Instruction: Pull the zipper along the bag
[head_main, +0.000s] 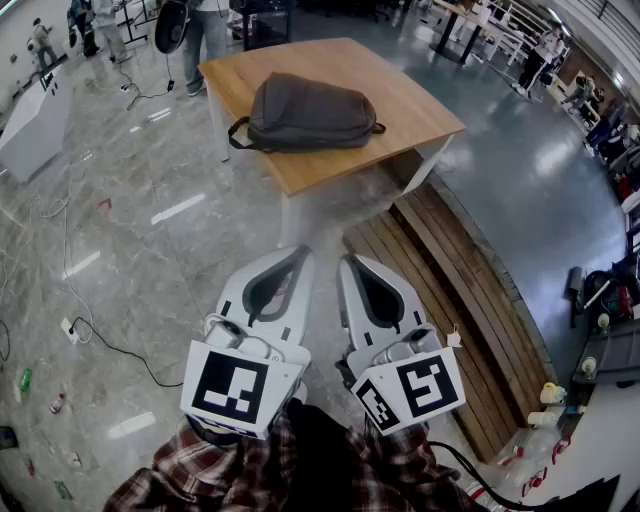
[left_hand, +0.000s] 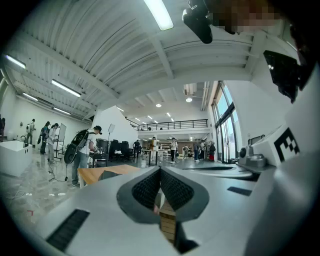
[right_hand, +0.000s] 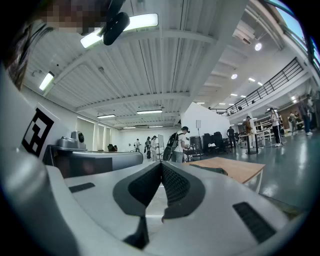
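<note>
A grey backpack (head_main: 310, 113) lies flat on a wooden table (head_main: 420, 110) some way ahead of me, its dark strap hanging over the left edge. My left gripper (head_main: 302, 252) and right gripper (head_main: 347, 260) are held side by side close to my body, well short of the table, both shut with nothing between the jaws. In the left gripper view the table (left_hand: 95, 174) shows low at left beyond the left gripper (left_hand: 160, 170). The right gripper view has the table (right_hand: 235, 167) and backpack (right_hand: 212, 170) at the right, past the right gripper (right_hand: 161, 165).
A slatted wooden bench (head_main: 450, 300) runs along the floor to the right of the table. Cables (head_main: 110, 345) and small items lie on the marble floor at left. People (head_main: 205, 30) stand beyond the table; one with a backpack (right_hand: 177, 145) shows in the gripper views.
</note>
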